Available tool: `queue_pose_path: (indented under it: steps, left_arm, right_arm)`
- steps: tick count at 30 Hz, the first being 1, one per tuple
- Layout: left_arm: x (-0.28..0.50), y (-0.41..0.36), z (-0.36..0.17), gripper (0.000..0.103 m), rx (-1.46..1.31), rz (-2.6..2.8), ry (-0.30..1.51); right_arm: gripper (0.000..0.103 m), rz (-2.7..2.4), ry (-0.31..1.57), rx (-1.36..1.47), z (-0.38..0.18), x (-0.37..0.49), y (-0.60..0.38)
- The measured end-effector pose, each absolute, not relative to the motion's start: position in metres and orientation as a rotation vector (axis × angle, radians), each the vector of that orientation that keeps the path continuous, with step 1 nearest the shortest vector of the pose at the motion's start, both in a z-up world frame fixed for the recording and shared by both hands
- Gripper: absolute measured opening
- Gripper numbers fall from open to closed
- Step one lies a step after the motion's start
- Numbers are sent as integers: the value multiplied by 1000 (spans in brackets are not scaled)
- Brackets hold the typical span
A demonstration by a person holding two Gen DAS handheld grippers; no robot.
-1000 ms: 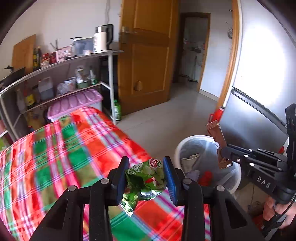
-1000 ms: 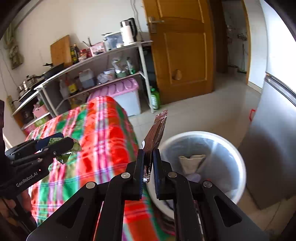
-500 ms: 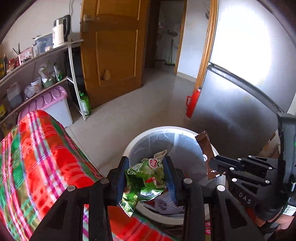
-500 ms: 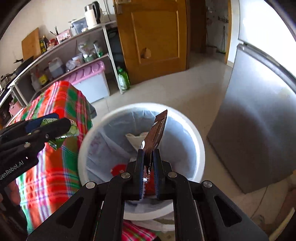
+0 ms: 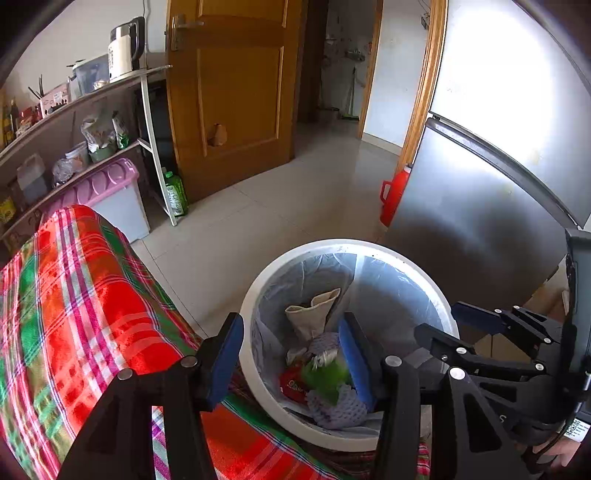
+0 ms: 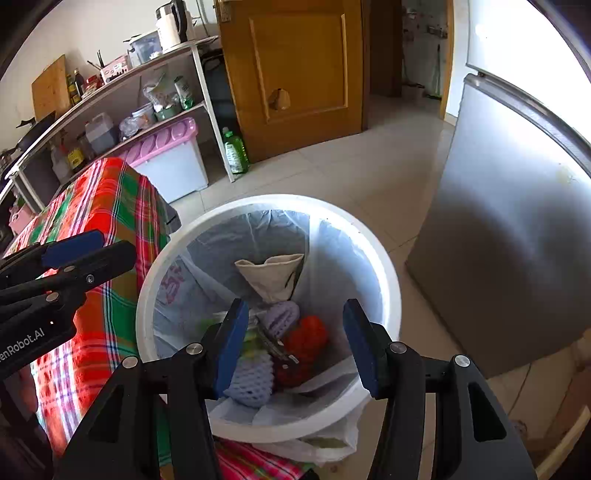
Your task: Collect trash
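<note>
Both my claws are released and hold nothing: the left gripper (image 5: 291, 354) and right gripper (image 6: 293, 345) hang over the white bin (image 6: 388, 280). The green snack bag (image 5: 325, 374) and brown wrapper (image 6: 275, 345) lie inside it among other trash, near the bin's close rim. Beyond stands the wooden door (image 6: 295, 70).

A crumpled green snack bag (image 5: 325, 374), blurred, lies inside the white lined trash bin (image 5: 255, 295); a brown wrapper (image 6: 275, 347) rests tilted atop the trash.

One bin (image 6: 384, 273), two tools (image 5: 291, 354) (image 6: 293, 343), one kettle (image 6: 170, 20).
</note>
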State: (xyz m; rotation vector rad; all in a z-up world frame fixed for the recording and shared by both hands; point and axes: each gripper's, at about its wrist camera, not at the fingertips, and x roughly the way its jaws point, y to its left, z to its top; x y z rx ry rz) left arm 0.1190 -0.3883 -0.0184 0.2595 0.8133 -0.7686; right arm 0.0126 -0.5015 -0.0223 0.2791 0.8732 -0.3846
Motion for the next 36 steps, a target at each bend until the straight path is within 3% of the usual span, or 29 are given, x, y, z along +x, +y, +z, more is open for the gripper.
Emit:
queue_pose_path:
  steps: [10, 36]
  left_arm:
    - [102, -367, -1, 54, 243, -681, 753]
    - [93, -353, 6, 54, 211, -649, 736]
  right_arm:
    - [54, -445, 774, 300, 4, -12, -485]
    - [54, -446, 758, 292, 7, -19, -464]
